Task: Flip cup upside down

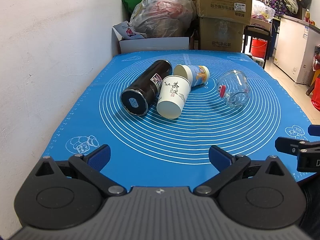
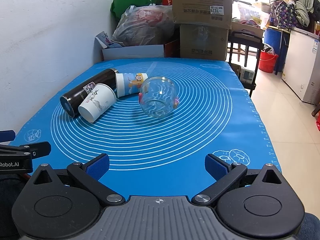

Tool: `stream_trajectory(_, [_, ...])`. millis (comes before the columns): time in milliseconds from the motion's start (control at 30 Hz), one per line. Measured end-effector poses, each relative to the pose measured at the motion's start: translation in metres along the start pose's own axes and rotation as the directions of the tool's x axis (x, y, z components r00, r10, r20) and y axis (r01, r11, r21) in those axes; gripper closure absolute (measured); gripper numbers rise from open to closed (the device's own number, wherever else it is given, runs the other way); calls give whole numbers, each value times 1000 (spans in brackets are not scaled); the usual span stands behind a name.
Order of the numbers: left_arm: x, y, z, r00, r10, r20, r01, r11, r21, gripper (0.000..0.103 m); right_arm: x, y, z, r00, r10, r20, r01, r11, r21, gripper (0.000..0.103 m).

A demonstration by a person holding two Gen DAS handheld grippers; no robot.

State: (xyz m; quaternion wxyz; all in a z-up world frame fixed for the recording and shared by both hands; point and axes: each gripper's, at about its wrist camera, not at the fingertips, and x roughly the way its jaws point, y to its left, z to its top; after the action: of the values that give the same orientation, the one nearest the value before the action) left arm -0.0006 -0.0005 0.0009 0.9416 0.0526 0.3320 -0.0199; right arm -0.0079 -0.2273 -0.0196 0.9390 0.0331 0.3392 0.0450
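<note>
Fingers spread, flask touching paper cup

both wrist cameras sit low at the near edge of the worktop, side by side, looking along it toward stacked boxes; both share the blue mat and its cups.
</note>
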Motion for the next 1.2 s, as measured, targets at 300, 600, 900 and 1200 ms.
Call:
stream_trajectory(300, [14,-3,4,1000,-9,12,9,1000,5,0,4,-1,6,1000,-4,3,4,1000,-10,0])
stream_trajectory(600, [50,-18,31,999,-17,52,14,998,64,0,21,-13,11,1000,-27,-12,27,1000,5,0])
stream_trajectory(900, [126,-29,58,999,-30,-22,31,998,58,0,45,-22,11,998,-39,-55,40,999,23,0])
stream_trajectory(1200, [167,-33,73,1000,-18,-18,19,998,55,2,62,-32,10,996,-46,-79,49,998,43,0])
